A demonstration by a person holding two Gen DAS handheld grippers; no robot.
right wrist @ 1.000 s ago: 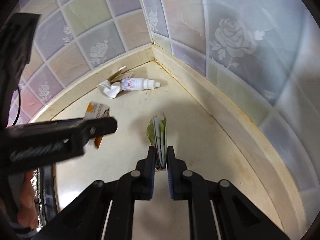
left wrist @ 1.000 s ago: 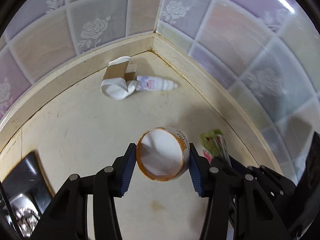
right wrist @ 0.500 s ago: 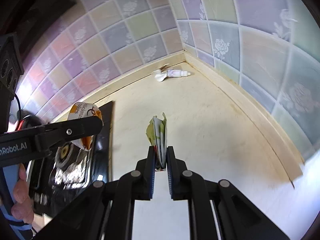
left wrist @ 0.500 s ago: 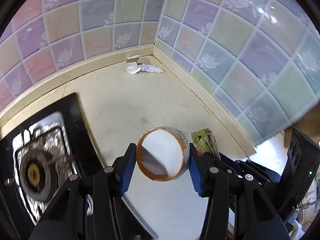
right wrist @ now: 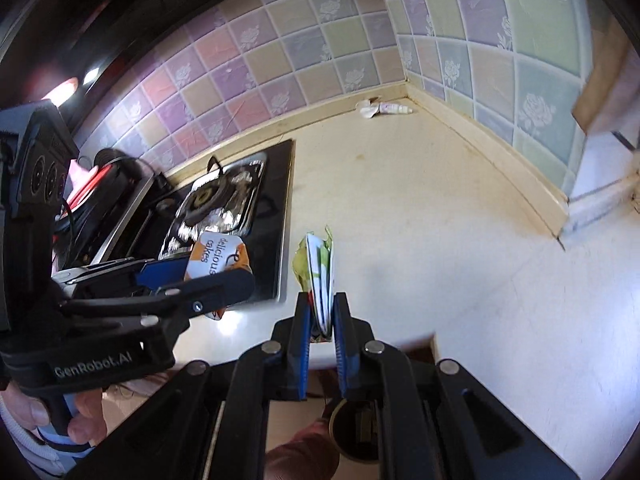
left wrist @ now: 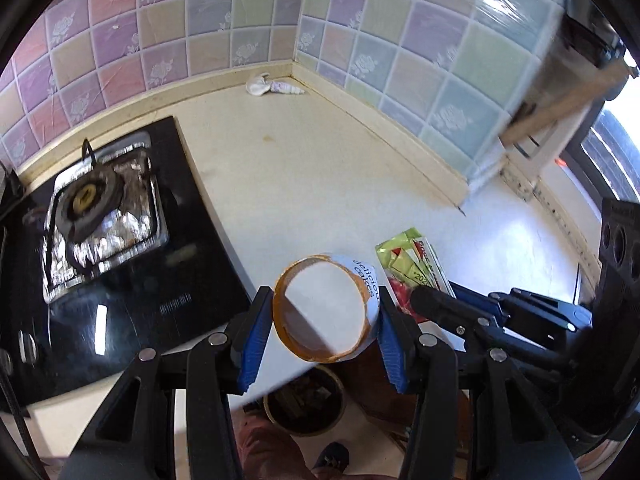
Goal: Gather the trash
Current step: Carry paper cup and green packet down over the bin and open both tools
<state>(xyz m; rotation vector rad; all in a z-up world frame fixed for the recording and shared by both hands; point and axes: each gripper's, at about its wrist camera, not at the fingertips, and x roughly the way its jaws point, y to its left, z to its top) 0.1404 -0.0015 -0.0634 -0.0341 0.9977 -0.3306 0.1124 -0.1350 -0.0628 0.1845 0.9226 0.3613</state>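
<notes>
I had the table (left wrist: pixel 320 168) nearly cleared. Below its near edge stood the bin (left wrist: pixel 306 404), not yet fed. My left gripper (left wrist: pixel 320 320) was clamped on the paper cup (left wrist: pixel 326 306), and my right gripper (right wrist: pixel 321 314) pinched the green wrapper (right wrist: pixel 318 268) nearly closed. 2 pieces remained in the far corner: a crumpled paper (left wrist: pixel 258 86) and a small bottle (left wrist: pixel 286 88).

Home kitchen: a black glass gas hob (left wrist: pixel 120 240) with a foil-lined burner (left wrist: pixel 86 202) set into a cream table (left wrist: pixel 320 168), backed by pastel rose-patterned wall tiles (left wrist: pixel 224 32) meeting in a corner.
</notes>
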